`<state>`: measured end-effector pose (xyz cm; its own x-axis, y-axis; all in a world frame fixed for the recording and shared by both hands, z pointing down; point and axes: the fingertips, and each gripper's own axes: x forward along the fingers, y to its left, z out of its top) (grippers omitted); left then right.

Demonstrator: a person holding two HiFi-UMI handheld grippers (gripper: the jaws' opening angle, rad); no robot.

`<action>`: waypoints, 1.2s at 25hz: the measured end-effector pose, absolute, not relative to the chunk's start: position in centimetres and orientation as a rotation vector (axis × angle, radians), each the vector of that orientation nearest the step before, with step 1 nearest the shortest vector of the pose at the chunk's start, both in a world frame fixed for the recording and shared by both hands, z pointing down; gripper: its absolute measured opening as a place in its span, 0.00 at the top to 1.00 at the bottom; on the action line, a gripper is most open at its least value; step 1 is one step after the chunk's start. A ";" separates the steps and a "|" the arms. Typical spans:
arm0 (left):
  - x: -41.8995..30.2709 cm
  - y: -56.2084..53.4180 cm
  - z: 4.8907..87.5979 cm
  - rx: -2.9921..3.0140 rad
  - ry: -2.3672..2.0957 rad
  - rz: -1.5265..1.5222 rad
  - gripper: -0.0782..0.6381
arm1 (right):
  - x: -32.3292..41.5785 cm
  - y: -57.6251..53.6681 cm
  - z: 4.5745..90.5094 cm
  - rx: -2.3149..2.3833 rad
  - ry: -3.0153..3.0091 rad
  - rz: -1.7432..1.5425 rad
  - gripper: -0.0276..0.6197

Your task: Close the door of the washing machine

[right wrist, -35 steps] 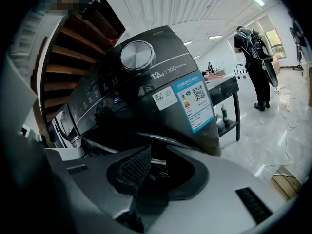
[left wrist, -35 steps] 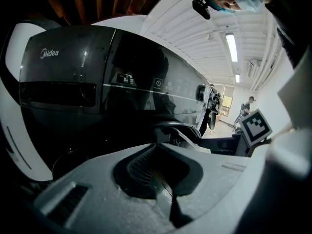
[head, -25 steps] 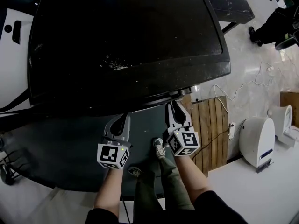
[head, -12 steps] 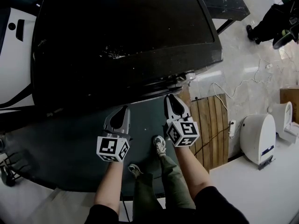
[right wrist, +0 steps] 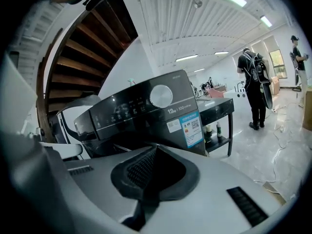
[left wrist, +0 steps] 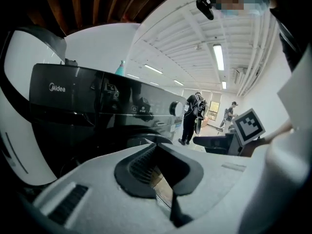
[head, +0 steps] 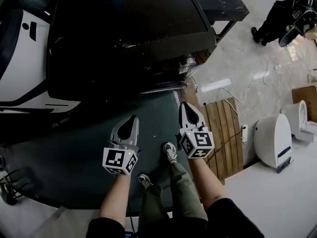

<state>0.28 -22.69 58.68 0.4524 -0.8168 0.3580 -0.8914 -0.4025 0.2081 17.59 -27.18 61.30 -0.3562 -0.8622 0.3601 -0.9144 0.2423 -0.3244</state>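
Observation:
The black washing machine (head: 129,29) fills the upper head view; its dark front faces me. Its control panel (left wrist: 87,101) shows in the left gripper view, and its white knob (right wrist: 161,96) in the right gripper view. How the door stands I cannot make out in the dark below the panel. My left gripper (head: 132,119) is shut and empty, a little short of the machine's front. My right gripper (head: 184,104) has just been closing, with nothing between the jaws, and is now shut. Both point at the machine without touching it.
I stand on a dark round mat (head: 59,157). A white appliance (head: 20,58) flanks the machine's left. A wooden pallet (head: 223,133), cables and a white device (head: 272,138) lie at right. A black table (head: 218,1) and a person (head: 277,19) are beyond.
Both grippers have drawn back from under the machine's front edge toward me. The right jaws have come together. The machine has slid up and left in the head view.

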 end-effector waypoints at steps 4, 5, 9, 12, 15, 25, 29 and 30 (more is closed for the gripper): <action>-0.4 -19.0 56.1 2.362 -1.440 0.277 0.88 | 17.4 -23.3 58.0 1.739 -2.396 0.699 0.96; -0.7 -18.0 55.4 2.367 -1.439 0.277 0.88 | 17.3 -22.3 57.1 1.744 -2.401 0.691 0.96; -2.2 -14.1 52.6 2.399 -1.431 0.278 0.88 | 16.3 -18.3 53.8 1.760 -2.404 0.652 0.96; -3.1 -11.4 50.9 2.432 -1.422 0.277 0.88 | 15.7 -15.6 51.4 1.777 -2.424 0.599 0.96; -3.6 -8.6 49.4 2.467 -1.408 0.263 0.88 | 15.6 -12.7 49.0 1.804 -2.439 0.557 0.96; -4.4 -1.0 42.9 2.554 -1.380 0.179 0.88 | 13.4 -3.0 41.8 1.778 -2.528 0.434 0.96; -4.2 1.6 40.4 2.613 -1.353 0.151 0.88 | 12.6 0.3 39.7 1.783 -2.548 0.398 0.96; -4.2 2.3 40.0 2.622 -1.349 0.143 0.88 | 12.3 1.1 39.4 1.781 -2.551 0.387 0.96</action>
